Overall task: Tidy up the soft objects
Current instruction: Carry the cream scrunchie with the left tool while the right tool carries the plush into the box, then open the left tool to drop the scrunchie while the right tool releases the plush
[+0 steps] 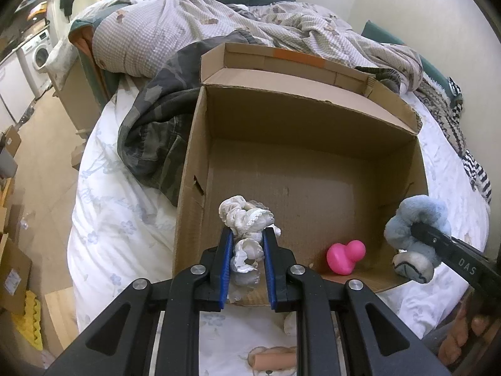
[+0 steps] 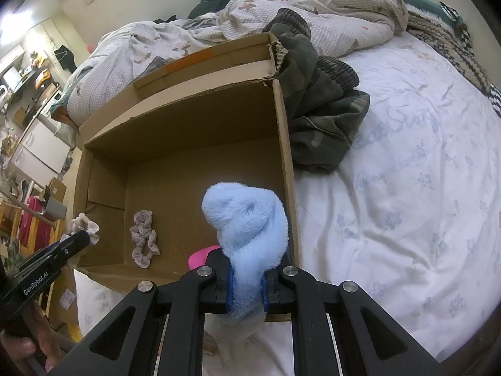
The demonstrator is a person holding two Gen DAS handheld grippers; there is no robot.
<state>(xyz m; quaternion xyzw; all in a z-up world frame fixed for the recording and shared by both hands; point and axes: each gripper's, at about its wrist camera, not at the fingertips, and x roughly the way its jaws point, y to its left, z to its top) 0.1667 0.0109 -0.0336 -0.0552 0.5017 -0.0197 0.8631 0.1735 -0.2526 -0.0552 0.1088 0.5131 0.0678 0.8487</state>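
An open cardboard box (image 1: 313,119) (image 2: 184,116) lies on the bed. My left gripper (image 1: 248,238) is shut on a white ruffled scrunchie (image 1: 245,219) above the box's near left edge; it also shows in the right wrist view (image 2: 84,224). My right gripper (image 2: 245,277) is shut on a fluffy light blue sock (image 2: 247,219) above the box's near right corner; the sock also shows in the left wrist view (image 1: 413,235). Inside the box lie a pink heart-shaped toy (image 1: 344,257) (image 2: 200,255) and a grey ruffled scrunchie (image 2: 144,238).
A camouflage garment (image 1: 150,138) (image 2: 322,116) lies against the box's far side. A crumpled checked duvet (image 1: 194,22) covers the head of the bed. White floral sheet (image 2: 407,203) lies right of the box. A plush toy (image 1: 272,360) lies below my left gripper. Floor and cartons are at left.
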